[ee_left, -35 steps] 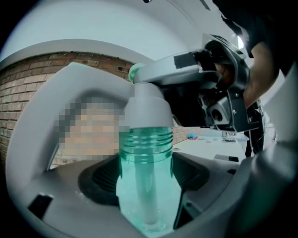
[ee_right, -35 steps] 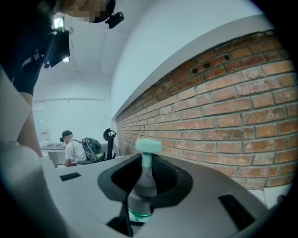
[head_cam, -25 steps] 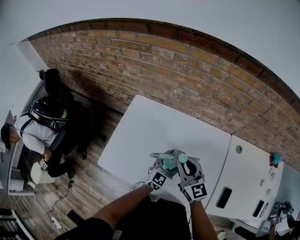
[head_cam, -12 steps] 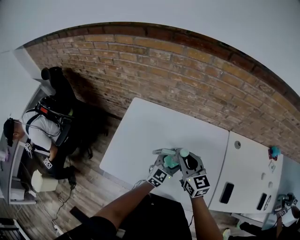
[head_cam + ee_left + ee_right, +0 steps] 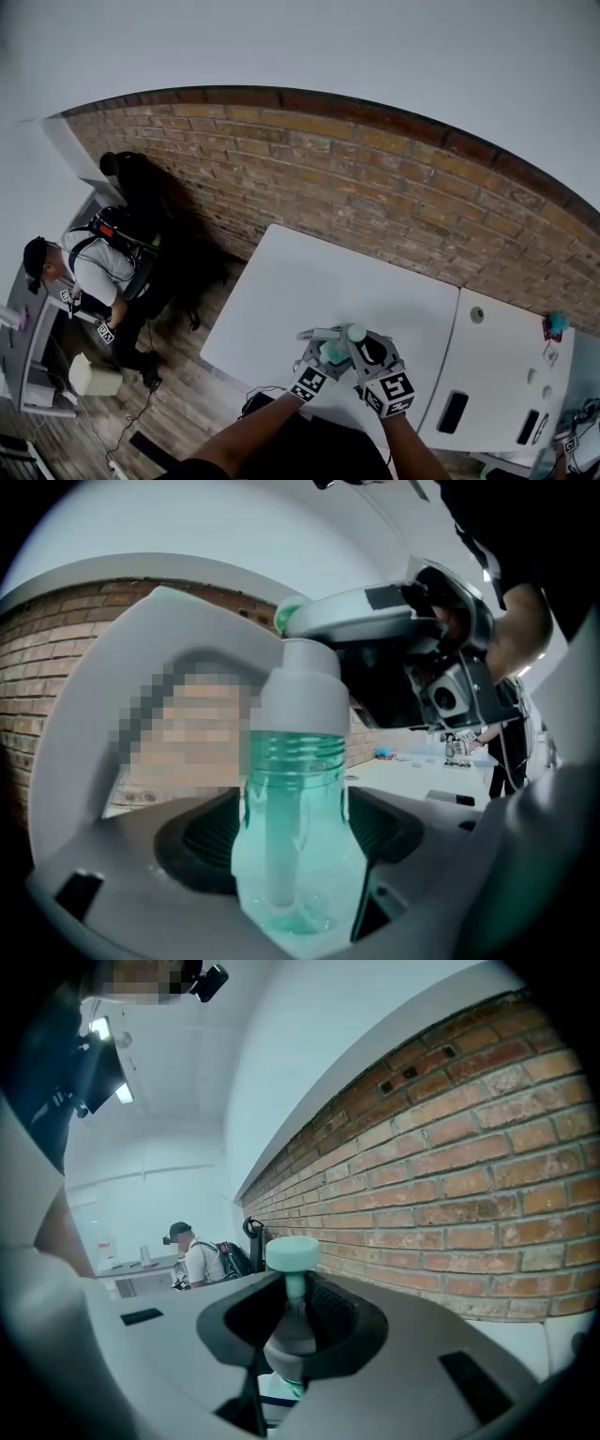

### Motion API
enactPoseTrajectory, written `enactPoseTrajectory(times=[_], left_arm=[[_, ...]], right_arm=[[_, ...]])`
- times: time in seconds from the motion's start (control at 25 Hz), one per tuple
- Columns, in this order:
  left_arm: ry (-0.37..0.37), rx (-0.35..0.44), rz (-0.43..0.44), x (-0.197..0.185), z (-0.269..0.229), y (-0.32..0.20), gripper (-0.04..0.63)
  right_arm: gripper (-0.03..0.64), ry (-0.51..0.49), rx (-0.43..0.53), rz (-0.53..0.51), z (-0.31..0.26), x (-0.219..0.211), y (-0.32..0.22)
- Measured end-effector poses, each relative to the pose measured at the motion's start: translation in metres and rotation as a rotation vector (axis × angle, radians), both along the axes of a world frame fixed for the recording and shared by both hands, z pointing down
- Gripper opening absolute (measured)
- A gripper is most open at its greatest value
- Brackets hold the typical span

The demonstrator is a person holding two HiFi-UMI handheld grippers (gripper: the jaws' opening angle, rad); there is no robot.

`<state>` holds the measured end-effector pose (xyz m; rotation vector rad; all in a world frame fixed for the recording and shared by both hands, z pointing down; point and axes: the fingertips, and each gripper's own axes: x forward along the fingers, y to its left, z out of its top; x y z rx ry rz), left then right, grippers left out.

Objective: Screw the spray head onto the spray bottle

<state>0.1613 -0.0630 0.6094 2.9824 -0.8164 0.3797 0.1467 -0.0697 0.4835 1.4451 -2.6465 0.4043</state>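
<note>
right claw (image 5: 360, 346) has rolled, gripping one spray head (image 5: 292, 1324); left claw (image 5: 327, 349) grips one bottle (image 5: 295, 850)

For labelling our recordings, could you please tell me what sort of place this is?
Probably an office or lab workroom: white tables by a brick wall, a wooden floor, and another person at a desk.

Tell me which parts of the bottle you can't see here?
- Left gripper view: the spray head's collar covers the spray bottle's neck top; how tight, can't tell.
- Right gripper view: the jaws hide everything below the spray head.
- Head view: the left gripper and right gripper cover the spray bottle; too small.
</note>
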Motion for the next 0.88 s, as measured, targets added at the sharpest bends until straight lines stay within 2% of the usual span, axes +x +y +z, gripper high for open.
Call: enactPoseTrajectory(times=[0.28,0.36,0.48,0.64,0.88], left_arm=[[0.01,-0.015,0.004,-0.001,0.001,-0.001,0.344],[0.015,-0.018,0.003,-0.003,0.001,0.0,0.344],[0.025,-0.012,-0.007,-0.001,0.001,-0.003,0.345],[0.035,0.003,-0.016,-0.001,0.0,-0.002,0.347],[0.029,-0.003,-0.013,0.001,0.001,-0.003,0.348]], right_arm=[[0.071,-0.038,-0.023,-0.035,0.001,0.0,0.0],[0.074,-0.024,-0.034,-0.057,0.0,0.0,0.003],[0.106,0.043,-0.024,-0.101,-0.003,0.006,0.006],[0.195,0.129,-0.012,-0.209,-0.007,0.007,0.016],[0.225,0.266,-0.031,-0.369,-0.014,0.009,0.019]])
